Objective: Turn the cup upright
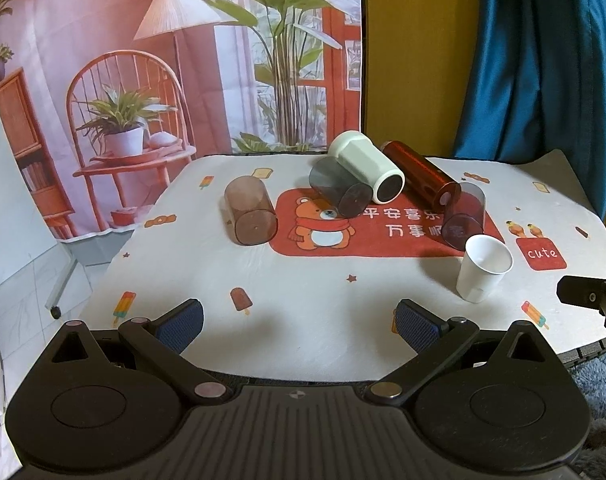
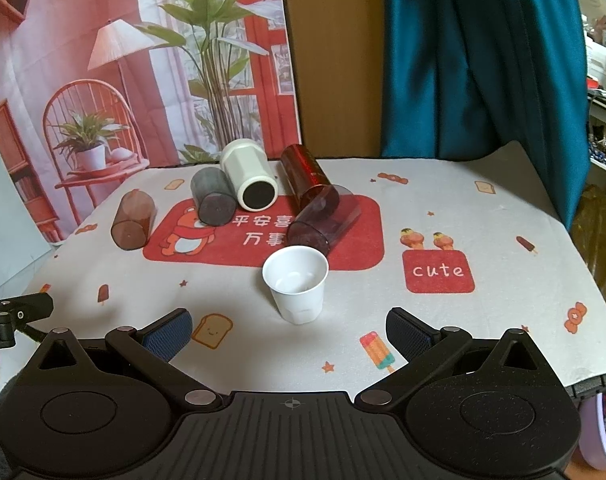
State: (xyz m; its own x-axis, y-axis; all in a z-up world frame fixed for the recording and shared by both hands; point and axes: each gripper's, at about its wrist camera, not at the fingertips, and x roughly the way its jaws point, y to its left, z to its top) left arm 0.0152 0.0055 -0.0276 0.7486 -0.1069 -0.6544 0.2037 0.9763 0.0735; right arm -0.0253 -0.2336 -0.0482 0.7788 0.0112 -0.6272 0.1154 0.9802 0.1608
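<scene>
Nearby, "cute" patch (image 2: 439, 271) beside upright white cup (image 2: 297, 285).

Other hand-held gripper (image 1: 595, 294) cut off at right frame edge. Purple cup (image 1: 463, 218) hides red cup's (image 1: 421, 178) mouth. Bench (image 2: 503, 320) print partly covered by cups.

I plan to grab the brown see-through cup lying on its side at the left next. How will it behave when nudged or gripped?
The brown cup lies on its side, apart from the others, so a sideways nudge would probably roll it. Its translucent wall looks like smooth plastic: likely light, perhaps slippery between the pads. The cloth-like mat may damp rolling a little.
</scene>
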